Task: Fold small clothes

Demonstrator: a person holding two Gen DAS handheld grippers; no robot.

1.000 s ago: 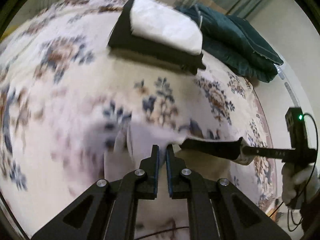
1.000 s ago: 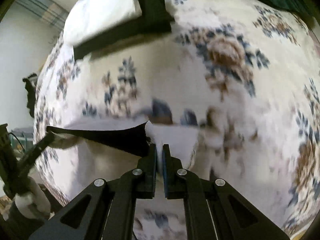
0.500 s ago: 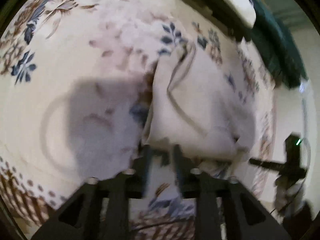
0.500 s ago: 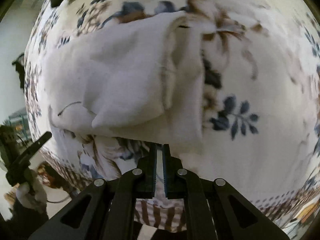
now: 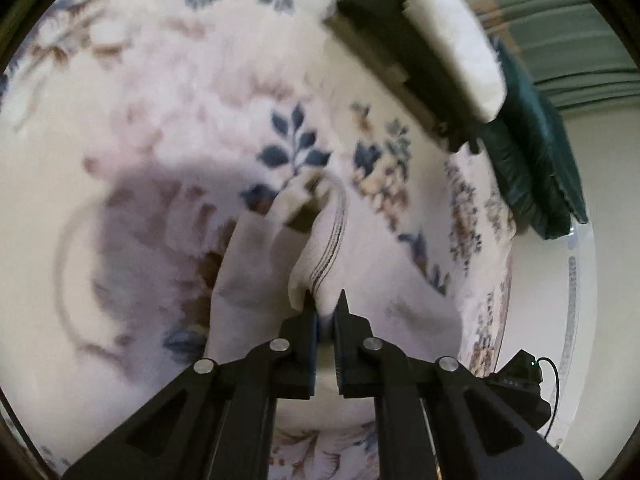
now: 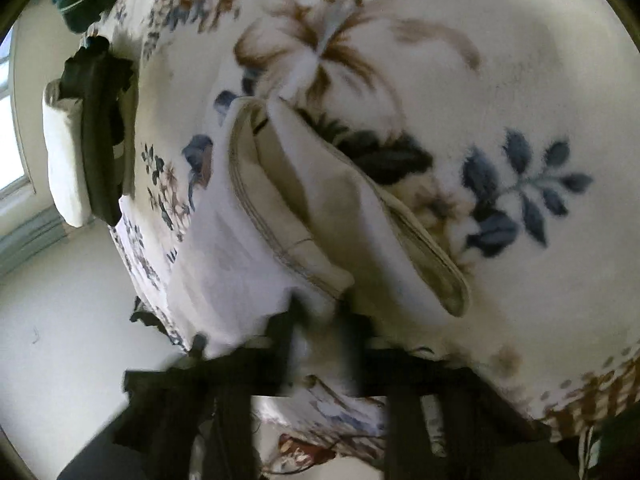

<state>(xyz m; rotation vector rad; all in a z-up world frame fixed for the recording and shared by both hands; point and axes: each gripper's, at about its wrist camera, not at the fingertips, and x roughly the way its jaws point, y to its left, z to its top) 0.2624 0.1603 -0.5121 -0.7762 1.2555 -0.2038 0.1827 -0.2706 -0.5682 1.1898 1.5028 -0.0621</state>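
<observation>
Fold barely begun: left gripper (image 5: pixel 325 306) fingers pinched the garment (image 5: pixel 256 276) edge; right gripper (image 6: pixel 320 320) unreadable (blurred); stack (image 5: pixel 436 52) waited.

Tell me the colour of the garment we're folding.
White, with a beige-trimmed opening. The small garment shows best in the right wrist view.

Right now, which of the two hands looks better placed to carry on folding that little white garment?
Probably the left gripper: it is shut on the white garment's edge, sharply in view. The right gripper is motion-blurred at the cloth, its grip unclear.
</observation>
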